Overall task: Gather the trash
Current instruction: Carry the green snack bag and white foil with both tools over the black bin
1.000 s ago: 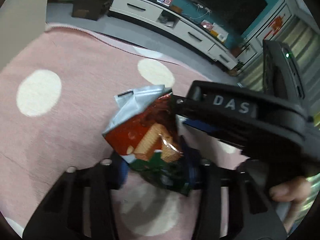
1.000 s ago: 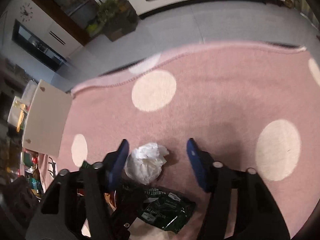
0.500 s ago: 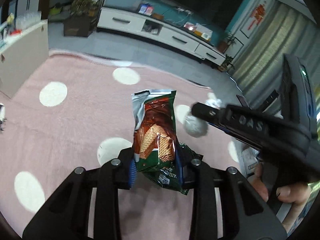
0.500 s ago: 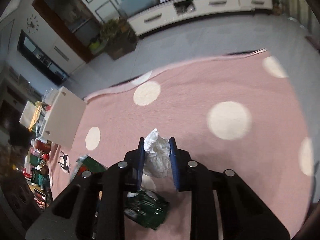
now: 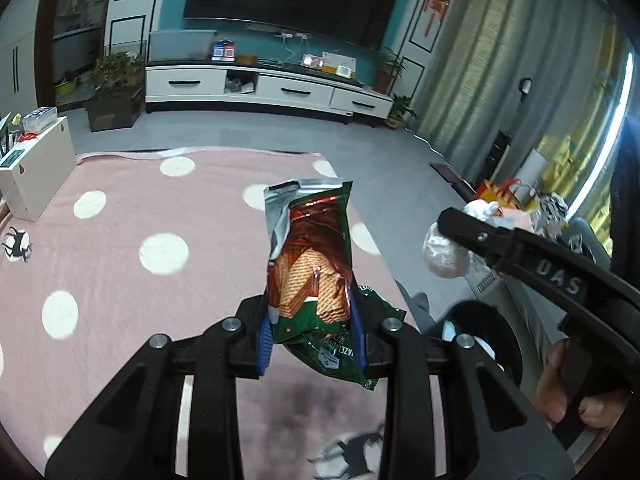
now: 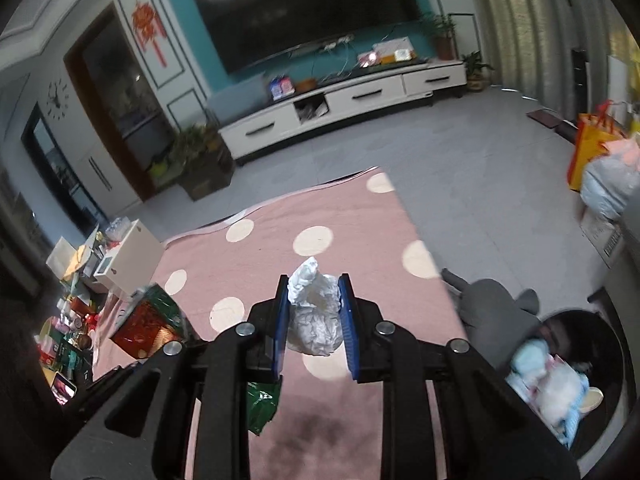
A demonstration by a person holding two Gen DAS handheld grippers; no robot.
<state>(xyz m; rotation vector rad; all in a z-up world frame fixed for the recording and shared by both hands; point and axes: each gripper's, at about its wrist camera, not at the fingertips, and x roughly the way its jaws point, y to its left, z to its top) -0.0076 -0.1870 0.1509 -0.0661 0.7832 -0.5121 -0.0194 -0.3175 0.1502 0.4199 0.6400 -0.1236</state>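
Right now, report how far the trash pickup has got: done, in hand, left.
Done: both pieces are off the pink rug. In hand: the left tongs are shut on the wafer wrapper, and the right tongs are shut on the crumpled tissue. Left: drop both into the dark bin at lower right, which already holds other trash. No other litter shows on the rug.

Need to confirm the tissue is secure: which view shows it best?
Right wrist: the tissue sits centred and whole between the right tool's blue pads. The left wrist view shows only a side glimpse, partly hidden behind that tool's finger.
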